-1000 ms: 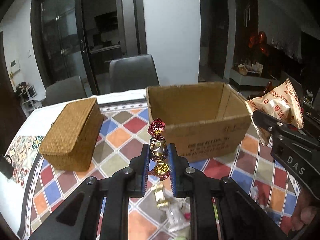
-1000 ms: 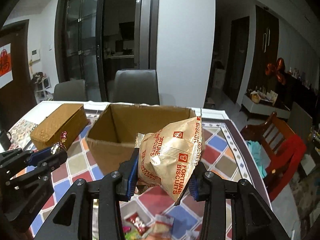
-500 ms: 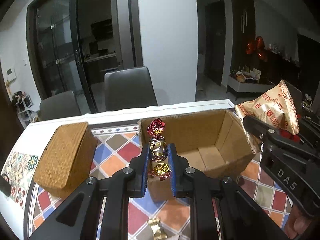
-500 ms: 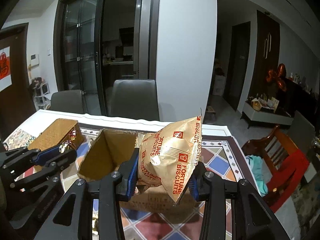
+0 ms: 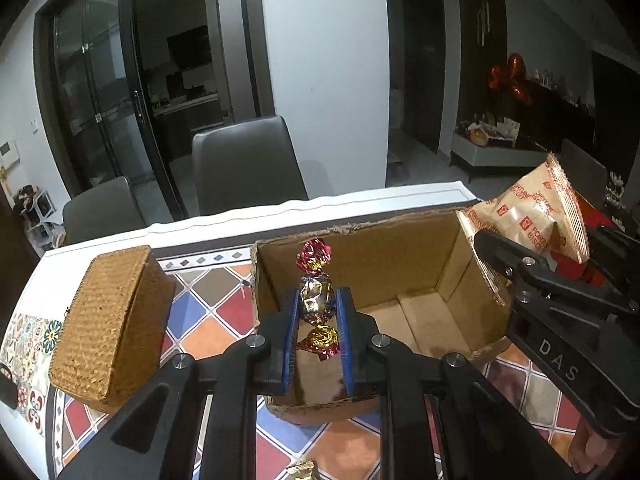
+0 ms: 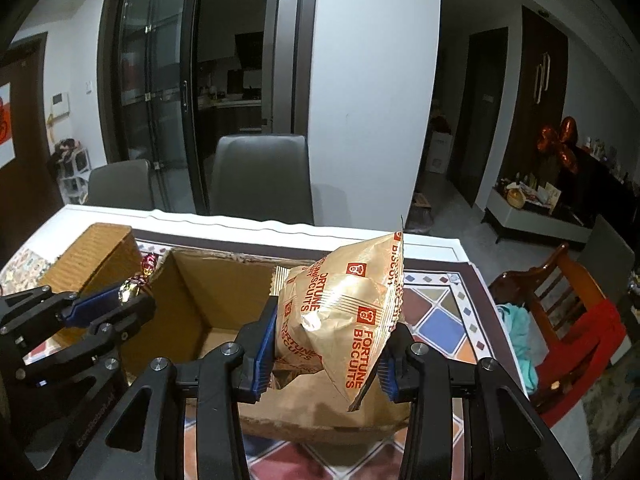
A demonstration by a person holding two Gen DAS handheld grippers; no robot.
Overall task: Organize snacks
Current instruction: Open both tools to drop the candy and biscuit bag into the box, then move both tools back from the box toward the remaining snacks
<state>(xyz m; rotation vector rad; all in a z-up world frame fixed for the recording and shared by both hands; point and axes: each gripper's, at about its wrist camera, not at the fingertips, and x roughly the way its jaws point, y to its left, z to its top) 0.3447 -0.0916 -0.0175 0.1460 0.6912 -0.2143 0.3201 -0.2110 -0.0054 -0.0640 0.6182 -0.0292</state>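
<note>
My left gripper (image 5: 318, 308) is shut on a candy (image 5: 317, 300) wrapped in gold and red foil and holds it upright over the near left part of the open cardboard box (image 5: 400, 256). My right gripper (image 6: 330, 344) carries a tan Fortune Biscuits bag (image 6: 340, 300) above the right side of the box (image 6: 192, 296). Its jaws are opening, with the bag still between the pads. The box's floor looks bare. The right wrist view also shows the left gripper (image 6: 132, 292) at the box's left wall.
A closed wicker box (image 5: 112, 320) stands left of the cardboard box on the tiled-pattern tablecloth (image 5: 216, 308). One loose wrapped sweet (image 5: 302, 470) lies near the front edge. Grey chairs (image 5: 244, 168) stand behind the table, a red wooden chair (image 6: 568, 312) to its right.
Both grippers have moved forward with their snacks, from in front of the cardboard box to over its opening. The loose snacks near the front have mostly slid out of view.
</note>
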